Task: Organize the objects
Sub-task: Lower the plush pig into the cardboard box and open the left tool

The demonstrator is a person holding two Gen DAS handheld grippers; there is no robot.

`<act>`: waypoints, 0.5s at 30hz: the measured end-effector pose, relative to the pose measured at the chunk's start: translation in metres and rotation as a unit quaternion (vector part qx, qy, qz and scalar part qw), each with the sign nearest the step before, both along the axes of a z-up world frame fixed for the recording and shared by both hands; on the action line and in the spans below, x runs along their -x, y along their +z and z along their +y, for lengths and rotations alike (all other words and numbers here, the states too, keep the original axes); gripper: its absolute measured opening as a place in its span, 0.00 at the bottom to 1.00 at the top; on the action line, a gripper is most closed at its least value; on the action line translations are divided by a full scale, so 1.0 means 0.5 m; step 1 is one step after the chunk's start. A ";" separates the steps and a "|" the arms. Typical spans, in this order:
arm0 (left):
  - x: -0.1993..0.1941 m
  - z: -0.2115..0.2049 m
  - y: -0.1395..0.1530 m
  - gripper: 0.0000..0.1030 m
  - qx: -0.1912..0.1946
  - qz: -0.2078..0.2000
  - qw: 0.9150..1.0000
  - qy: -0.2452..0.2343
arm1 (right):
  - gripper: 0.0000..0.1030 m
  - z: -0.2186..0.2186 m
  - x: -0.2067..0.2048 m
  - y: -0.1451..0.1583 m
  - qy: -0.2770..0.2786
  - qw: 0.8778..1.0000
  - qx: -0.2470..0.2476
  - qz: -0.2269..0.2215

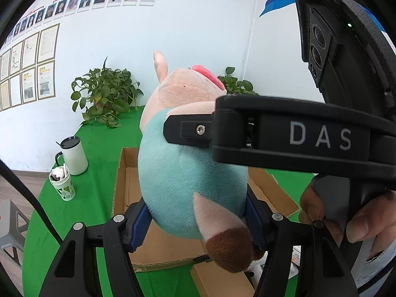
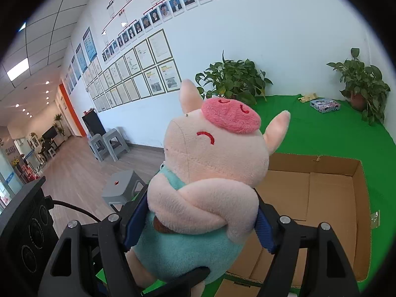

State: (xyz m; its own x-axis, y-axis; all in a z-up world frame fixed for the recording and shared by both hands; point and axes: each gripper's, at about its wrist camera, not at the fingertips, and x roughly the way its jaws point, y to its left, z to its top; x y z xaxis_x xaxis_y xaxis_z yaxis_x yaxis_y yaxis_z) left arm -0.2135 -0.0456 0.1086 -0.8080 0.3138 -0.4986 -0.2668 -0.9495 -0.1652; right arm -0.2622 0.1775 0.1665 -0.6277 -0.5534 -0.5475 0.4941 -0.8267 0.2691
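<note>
A plush pig (image 1: 188,173) with a pink head and teal body hangs over an open cardboard box (image 1: 123,185). My left gripper (image 1: 196,220) is shut on its lower body, blue pads pressing both sides. From the right, one finger (image 1: 188,131) of my right gripper presses the pig's upper body; the other finger is hidden behind it. In the right wrist view, my right gripper (image 2: 199,225) is shut on the pig (image 2: 212,163) around its belly and arm. A left-gripper finger (image 2: 178,282) crosses below. The box (image 2: 321,190) shows nothing inside.
A green cloth (image 2: 321,133) covers the table. A white lidded mug (image 1: 74,156) and a paper cup (image 1: 61,185) stand left of the box. Potted plants (image 2: 232,79) line the wall, a small printed box (image 2: 324,105) lies at the back, and grey stools (image 2: 109,143) stand on the floor.
</note>
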 end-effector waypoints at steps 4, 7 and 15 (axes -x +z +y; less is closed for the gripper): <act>0.042 -0.022 -0.058 0.62 0.002 -0.018 1.000 0.003 | 0.72 -0.003 0.027 -0.032 0.002 1.000 0.005 -0.017; 0.066 -0.031 -0.106 0.62 -0.002 -0.036 0.999 0.005 | 0.72 -0.005 0.046 -0.058 0.004 0.999 0.010 -0.034; 0.137 -0.047 -0.206 0.62 -0.005 -0.075 0.997 0.004 | 0.72 -0.005 0.096 -0.114 0.004 0.997 0.007 -0.075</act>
State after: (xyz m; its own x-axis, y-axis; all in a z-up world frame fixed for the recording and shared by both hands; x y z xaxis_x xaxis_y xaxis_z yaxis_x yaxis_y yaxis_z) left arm -0.2819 -0.0690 0.0058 -0.7274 0.3128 -0.6108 -0.2311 -0.9497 -0.2112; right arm -0.3102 0.1751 0.1097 -0.5352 -0.5663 -0.6268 0.4537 -0.8186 0.3522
